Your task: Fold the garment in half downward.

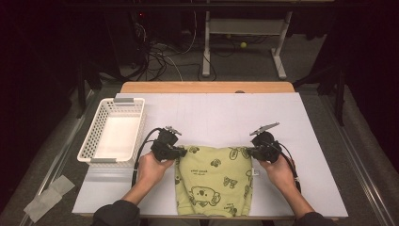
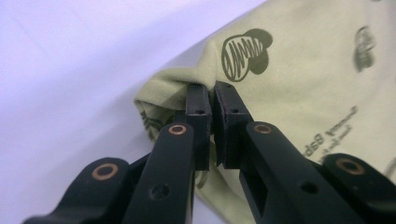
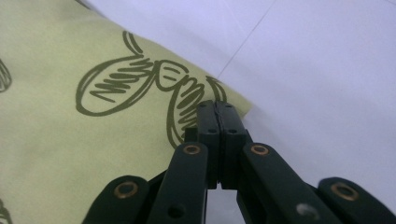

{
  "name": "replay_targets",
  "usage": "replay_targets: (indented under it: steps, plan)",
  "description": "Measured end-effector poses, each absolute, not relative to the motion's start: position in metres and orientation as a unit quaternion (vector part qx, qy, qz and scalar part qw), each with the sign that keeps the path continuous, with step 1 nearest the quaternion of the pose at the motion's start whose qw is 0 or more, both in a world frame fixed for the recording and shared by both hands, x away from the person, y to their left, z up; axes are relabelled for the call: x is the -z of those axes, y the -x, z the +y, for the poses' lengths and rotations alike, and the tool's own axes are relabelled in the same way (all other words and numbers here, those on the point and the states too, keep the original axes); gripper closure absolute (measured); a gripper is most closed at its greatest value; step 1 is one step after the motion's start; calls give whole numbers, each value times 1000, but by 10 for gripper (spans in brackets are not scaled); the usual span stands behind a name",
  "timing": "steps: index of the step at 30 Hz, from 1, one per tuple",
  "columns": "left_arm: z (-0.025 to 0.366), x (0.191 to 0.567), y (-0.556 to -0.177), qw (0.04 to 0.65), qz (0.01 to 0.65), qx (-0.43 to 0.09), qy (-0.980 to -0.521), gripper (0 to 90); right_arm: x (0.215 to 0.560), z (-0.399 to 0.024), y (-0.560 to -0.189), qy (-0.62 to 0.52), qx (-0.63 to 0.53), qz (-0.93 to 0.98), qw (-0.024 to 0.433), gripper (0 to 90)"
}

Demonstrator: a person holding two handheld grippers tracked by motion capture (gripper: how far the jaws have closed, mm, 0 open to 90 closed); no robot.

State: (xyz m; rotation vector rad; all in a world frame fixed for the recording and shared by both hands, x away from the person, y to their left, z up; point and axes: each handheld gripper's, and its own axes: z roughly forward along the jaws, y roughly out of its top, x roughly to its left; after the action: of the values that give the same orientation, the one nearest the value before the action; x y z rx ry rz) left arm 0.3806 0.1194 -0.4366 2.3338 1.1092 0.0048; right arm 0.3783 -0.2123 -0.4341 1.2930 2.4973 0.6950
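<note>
We see the yellow-green printed garment (image 1: 214, 181) lying folded at the near middle of the white worktop (image 1: 310, 141), its far left corner pinched in our left hand-held gripper (image 1: 181, 152) and its far right corner clamped in our right hand-held gripper (image 1: 249, 151), with a white basket (image 1: 113, 136) at far left.

A: Any legible text?

B: On the yellow-green cloth (image 2: 299, 74) only. In the left gripper view, a dark olive printed line runs just right of the tool's jaws; it reads roughly "Baby", with the word above it too blurred to make out.

A: High view?

B: Small print lines on the cloth (image 1: 214, 181) just above its bear drawing, too small to read.

A: Numbers, brands?

B: None readable.
</note>
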Motion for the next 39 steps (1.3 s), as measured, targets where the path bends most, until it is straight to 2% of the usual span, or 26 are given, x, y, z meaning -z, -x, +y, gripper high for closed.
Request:
replay_targets:
  steps: [4, 5, 7, 8, 10, 13, 15, 19, 22, 23, 24, 25, 26, 27, 29, 30, 31, 39]
  plan:
    - [120, 440, -383, 273, 415, 3, -868, 805, 439, -211, -380, -445, -236, 856, 118, 900]
    - [120, 439, -382, 282, 417, -4, -864, 747, 439, -211, -380, -444, -239, 855, 118, 874]
    - [120, 434, -381, 298, 423, -16, -856, 575, 437, -211, -380, -445, -243, 853, 121, 737]
    - [119, 432, -380, 298, 423, -29, -855, 519, 437, -211, -381, -450, -247, 850, 120, 680]
    - [118, 431, -382, 286, 424, -50, -858, 448, 437, -212, -382, -456, -249, 845, 127, 591]
    - [117, 437, -391, 260, 438, -44, -860, 395, 439, -214, -385, -466, -245, 841, 125, 527]
    - [117, 440, -394, 253, 443, -39, -859, 381, 440, -214, -386, -469, -244, 841, 120, 517]
    - [117, 448, -402, 241, 455, -24, -857, 381, 446, -214, -390, -474, -239, 841, 103, 505]
    - [115, 450, -404, 238, 457, -21, -856, 394, 447, -213, -392, -468, -246, 843, 101, 601]
    - [115, 449, -404, 235, 456, -22, -858, 432, 447, -212, -391, -468, -246, 843, 103, 649]
    - [114, 449, -404, 231, 452, -23, -861, 432, 447, -212, -391, -468, -246, 843, 103, 649]
    - [113, 449, -404, 225, 448, -25, -865, 481, 448, -212, -392, -456, -249, 848, 100, 752]
    - [112, 448, -404, 217, 442, -27, -870, 531, 448, -211, -391, -454, -250, 850, 95, 783]
    - [112, 448, -404, 217, 442, -27, -870, 573, 448, -211, -391, -454, -250, 850, 95, 783]
    - [114, 448, -407, 231, 435, 8, -870, 723, 447, -208, -391, -445, -244, 856, 100, 820]
    - [114, 448, -407, 231, 435, 8, -870, 761, 446, -207, -391, -443, -242, 857, 101, 825]
    - [113, 447, -407, 231, 428, -8, -874, 774, 446, -207, -391, -445, -241, 857, 101, 827]
    - [114, 426, -421, 229, 438, -29, -869, 780, 432, -208, -407, -458, -249, 844, 125, 828]
